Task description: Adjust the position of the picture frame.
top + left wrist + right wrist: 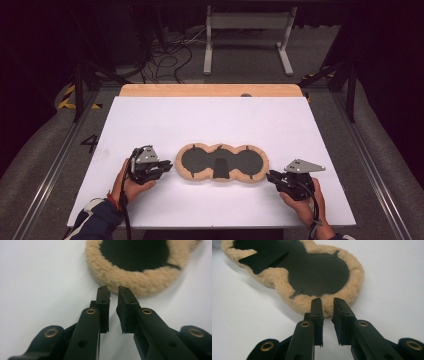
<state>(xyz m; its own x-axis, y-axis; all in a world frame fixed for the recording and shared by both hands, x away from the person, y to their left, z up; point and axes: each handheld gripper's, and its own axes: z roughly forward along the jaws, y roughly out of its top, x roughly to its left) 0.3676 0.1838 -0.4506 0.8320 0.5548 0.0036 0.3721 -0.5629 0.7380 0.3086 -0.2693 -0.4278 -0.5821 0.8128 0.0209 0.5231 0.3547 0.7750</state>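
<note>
fleece pad (222,163) flat at frame centre; left gripper (167,165) and right gripper (270,176) flank its ends, jaws slightly apart, holding nothing, ready to pinch.

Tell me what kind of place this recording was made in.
Probably a lab or recording studio, not a home: a white table ringed by a metal rail frame, loose cables on grey carpet, and dark curtains behind.
</note>
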